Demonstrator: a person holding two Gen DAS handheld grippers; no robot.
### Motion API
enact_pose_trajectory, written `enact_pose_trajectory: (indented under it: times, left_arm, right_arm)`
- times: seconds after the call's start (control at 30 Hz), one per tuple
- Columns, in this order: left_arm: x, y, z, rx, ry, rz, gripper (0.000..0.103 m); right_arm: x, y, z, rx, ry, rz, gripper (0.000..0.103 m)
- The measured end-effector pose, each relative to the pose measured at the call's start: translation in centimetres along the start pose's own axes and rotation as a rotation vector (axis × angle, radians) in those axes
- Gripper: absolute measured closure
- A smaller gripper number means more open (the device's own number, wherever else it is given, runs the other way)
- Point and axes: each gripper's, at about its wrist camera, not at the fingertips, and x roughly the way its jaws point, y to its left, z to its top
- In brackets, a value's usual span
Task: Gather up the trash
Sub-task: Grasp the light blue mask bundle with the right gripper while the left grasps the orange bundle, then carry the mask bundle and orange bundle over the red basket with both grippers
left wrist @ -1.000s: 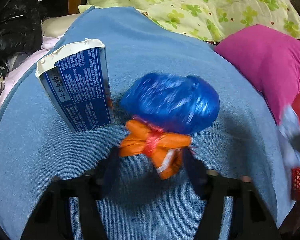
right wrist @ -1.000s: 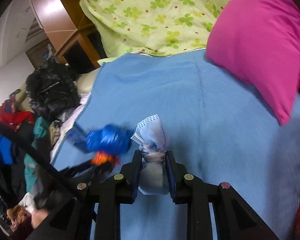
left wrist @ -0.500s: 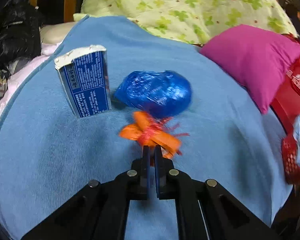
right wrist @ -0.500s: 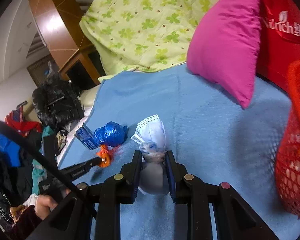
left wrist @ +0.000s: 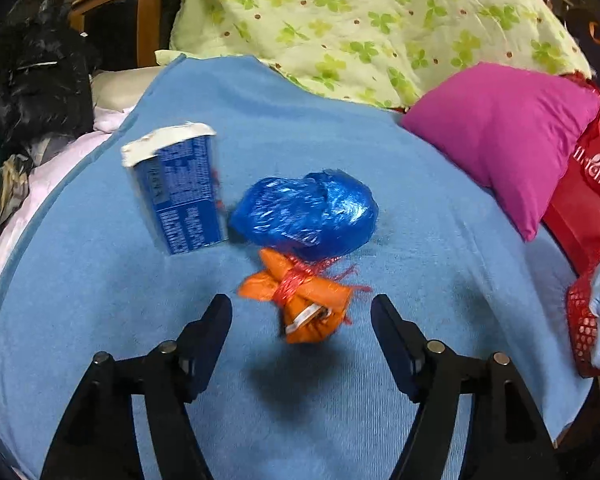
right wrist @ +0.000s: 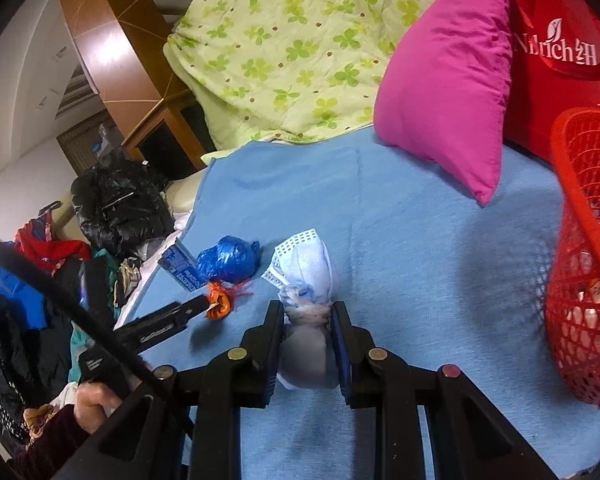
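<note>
On the blue knit blanket (left wrist: pixel 440 240), going left to right, a blue printed carton with a torn white top (left wrist: pixel 176 192) stands beside a crumpled shiny blue plastic bag (left wrist: pixel 306 216), and just in front of the bag lies a small orange wrapper bundle tied with red netting (left wrist: pixel 300 300). The left gripper (left wrist: pixel 300 316) has just been opening; its jaws stand wide on either side of the orange bundle without touching it. The right gripper (right wrist: pixel 307 320) is clamped on a bunched white face mask (right wrist: pixel 306 268), near the red mesh plastic basket (right wrist: pixel 580 280).
</note>
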Motion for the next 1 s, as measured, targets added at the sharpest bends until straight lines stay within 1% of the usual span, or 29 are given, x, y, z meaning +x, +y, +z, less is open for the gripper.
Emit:
enact_pose_trajectory:
  times: [0.13, 0.27, 0.33, 0.37, 0.4, 0.43, 0.47, 0.57, 0.63, 0.8, 0.9, 1.0]
  left_arm:
    - [3.0, -0.2, 0.9, -0.067, 0.051, 0.009, 0.029]
    - [4.1, -0.1, 1.1, -0.104, 0.060, 0.032, 0.029]
    - [4.2, -0.5, 1.1, -0.090, 0.053, 0.048, 0.042]
    - [4.2, -0.6, 1.1, -0.076, 0.053, 0.052, 0.056]
    - [4.2, -0.7, 1.0, -0.065, 0.053, 0.054, 0.064]
    - [4.1, -0.7, 0.9, -0.062, 0.052, 0.051, 0.065]
    - [4.0, -0.7, 0.8, -0.060, 0.053, 0.047, 0.069]
    - [3.1, -0.5, 0.3, -0.056, 0.053, 0.021, 0.072]
    - [2.2, -0.9, -0.2, -0.029, 0.047, 0.015, 0.072]
    - [-1.0, -2.5, -1.4, 0.045, -0.011, 0.002, 0.072]
    - [-2.5, -3.6, -2.2, 0.063, -0.027, -0.003, 0.072]
    - [-4.5, -4.7, -2.5, 0.067, -0.049, -0.026, 0.072]
  right_arm:
    - [0.4, 0.4, -0.3, -0.024, 0.012, 0.006, 0.077]
    - [0.7, 0.2, -0.4, -0.035, 0.025, 0.003, 0.077]
    - [0.7, 0.0, -0.5, -0.034, 0.027, -0.001, 0.077]
    - [0.6, -0.2, -0.5, -0.033, 0.027, -0.001, 0.077]
    - [0.5, -0.3, -0.5, -0.032, 0.025, -0.002, 0.077]
    - [0.3, -0.4, -0.5, -0.030, 0.020, -0.002, 0.077]
    - [0.2, -0.4, -0.5, -0.028, 0.014, -0.003, 0.077]
    - [-0.2, -0.3, -0.4, -0.022, 0.001, 0.004, 0.077]
    - [-0.5, -0.2, -0.4, -0.027, -0.009, 0.007, 0.077]
    - [-1.2, 0.2, -0.1, -0.035, -0.035, 0.019, 0.077]
    - [-1.7, 0.2, 0.1, -0.037, -0.049, 0.026, 0.077]
    - [-2.4, 0.2, 0.3, -0.033, -0.071, 0.031, 0.077]
